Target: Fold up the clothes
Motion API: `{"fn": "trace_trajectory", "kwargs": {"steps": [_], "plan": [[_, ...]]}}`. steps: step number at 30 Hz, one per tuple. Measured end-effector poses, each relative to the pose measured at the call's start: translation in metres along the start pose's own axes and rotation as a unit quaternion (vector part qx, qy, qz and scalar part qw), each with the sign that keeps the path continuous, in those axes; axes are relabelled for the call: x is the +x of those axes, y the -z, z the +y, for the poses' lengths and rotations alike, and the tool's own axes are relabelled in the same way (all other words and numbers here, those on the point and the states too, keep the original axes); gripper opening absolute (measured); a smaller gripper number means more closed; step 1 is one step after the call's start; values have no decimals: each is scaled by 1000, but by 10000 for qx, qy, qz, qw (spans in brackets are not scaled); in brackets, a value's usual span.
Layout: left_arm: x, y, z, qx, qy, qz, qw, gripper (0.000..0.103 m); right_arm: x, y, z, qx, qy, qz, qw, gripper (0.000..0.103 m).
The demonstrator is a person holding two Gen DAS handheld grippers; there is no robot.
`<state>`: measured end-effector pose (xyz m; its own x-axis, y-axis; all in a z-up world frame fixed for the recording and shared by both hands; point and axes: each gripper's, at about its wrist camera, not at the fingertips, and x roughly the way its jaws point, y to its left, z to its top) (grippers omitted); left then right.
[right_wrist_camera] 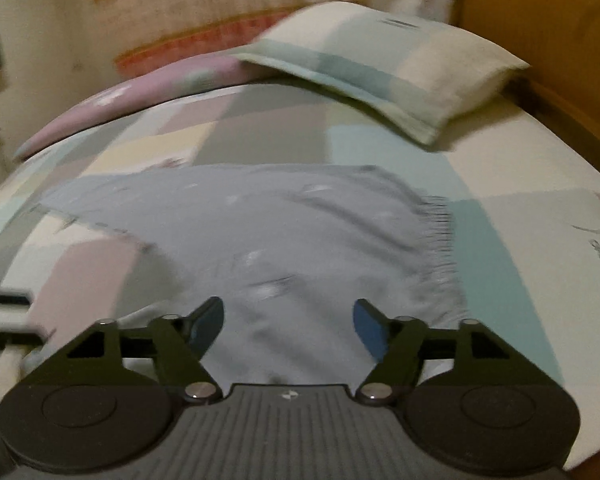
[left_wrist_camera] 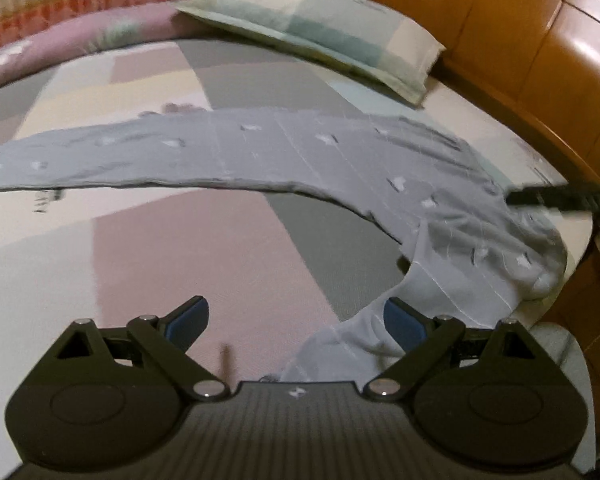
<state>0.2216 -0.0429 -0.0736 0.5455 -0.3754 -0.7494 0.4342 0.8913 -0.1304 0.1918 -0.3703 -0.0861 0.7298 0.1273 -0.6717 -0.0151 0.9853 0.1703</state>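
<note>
My left tongs [left_wrist_camera: 296, 322] stand spread over the bedspread [left_wrist_camera: 172, 240], nothing pinched; the scarf [left_wrist_camera: 284, 152] runs just past the right pad. My right tongs [right_wrist_camera: 288, 324] are spread too, with cloth lying between the pads but not gripped.

To fold well, I judge I should take the two corners of one short end, one in each tongs, pinching only the top layer. Then I carry that end level across to meet the other, keeping the edges aligned so no twist gets folded in. The bunched bend nearest me wants smoothing first.

The scarf is a long, thin, grey-blue strip with small pale marks and a fringe [right_wrist_camera: 440, 240] at one end. It lies flat across the bed, well short of the pillow [left_wrist_camera: 316, 28], curving toward me where it wrinkles.
</note>
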Motion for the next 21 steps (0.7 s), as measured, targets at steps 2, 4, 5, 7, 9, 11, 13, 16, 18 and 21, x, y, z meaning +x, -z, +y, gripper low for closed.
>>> {"fn": "trace_trajectory", "kwargs": {"steps": [2, 4, 5, 7, 9, 11, 13, 16, 18, 21], "plan": [[-13, 3, 5, -114, -169, -21, 9998, 95, -14, 8, 25, -241, -214, 13, 9995, 81], [-25, 8, 9, -216, -288, -26, 9993, 95, -25, 16, 51, -506, -427, 58, 9978, 83], [-31, 10, 12, -265, -346, -32, 9990, 95, -28, 19, 65, -627, -503, 63, 9967, 85], [-41, 15, 15, -326, -419, -49, 9986, 95, -29, 26, 92, -910, -582, 148, 9940, 87], [-49, 21, 16, -345, -447, -70, 9984, 95, -27, 36, 119, -1259, -566, 238, 9901, 87], [-55, 26, 17, -347, -461, -92, 9983, 95, -24, 47, 145, -1607, -546, 326, 9850, 87], [-62, 30, 19, -390, -483, -171, 9979, 95, -18, 57, 170, -1916, -509, 432, 9792, 87], [-73, 35, 26, -501, -520, -333, 9968, 95, -6, 69, 201, -2362, -323, 532, 9697, 88], [-80, 36, 32, -570, -560, -430, 9959, 95, 4, 75, 217, -2603, -180, 600, 9635, 88], [-85, 38, 41, -669, -578, -523, 9947, 95, 18, 83, 232, -2782, -140, 705, 9578, 88]]}}
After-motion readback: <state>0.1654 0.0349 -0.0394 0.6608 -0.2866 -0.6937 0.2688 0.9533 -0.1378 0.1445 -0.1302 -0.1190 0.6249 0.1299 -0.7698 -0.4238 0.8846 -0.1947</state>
